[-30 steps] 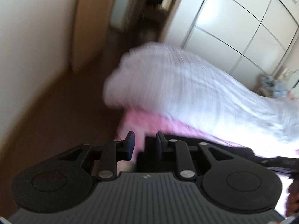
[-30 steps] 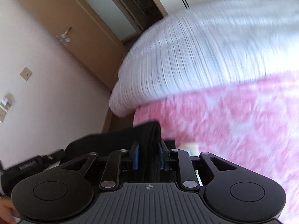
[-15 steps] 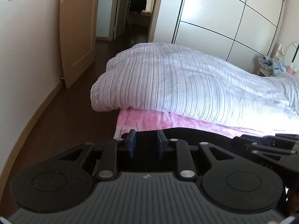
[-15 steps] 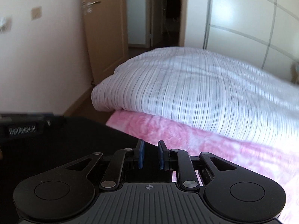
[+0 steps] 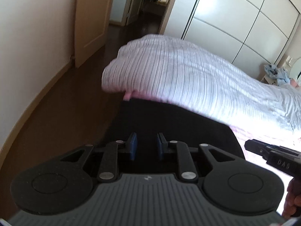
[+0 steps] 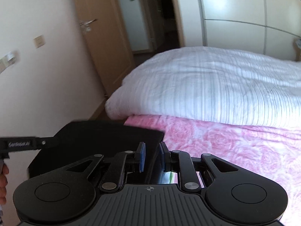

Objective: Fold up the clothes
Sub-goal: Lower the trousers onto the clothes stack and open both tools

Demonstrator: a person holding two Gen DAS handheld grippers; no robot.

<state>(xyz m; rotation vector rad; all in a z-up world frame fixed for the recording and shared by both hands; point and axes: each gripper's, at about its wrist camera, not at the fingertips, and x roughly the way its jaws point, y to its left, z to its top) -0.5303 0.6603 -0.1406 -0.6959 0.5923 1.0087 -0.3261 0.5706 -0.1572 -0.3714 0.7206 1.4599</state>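
Now both grippers, left gripper (image 5: 144,144) closing and right gripper (image 6: 151,157) clamped on the black garment (image 6: 105,141), carry it over the bed (image 6: 235,146); next, lay it flat.

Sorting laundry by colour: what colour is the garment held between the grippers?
Black garment, clearest in the right wrist view.

Home bedroom: bed (image 6: 235,146), striped duvet (image 6: 207,86), wardrobe (image 5: 235,22).

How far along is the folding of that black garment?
Done: nothing that shows; no folded clothes lie on the visible part of the pink sheet. In hand: the black garment hangs stretched between the left gripper and the right gripper, pinched by both. Left: probably laying it down and making the folds.
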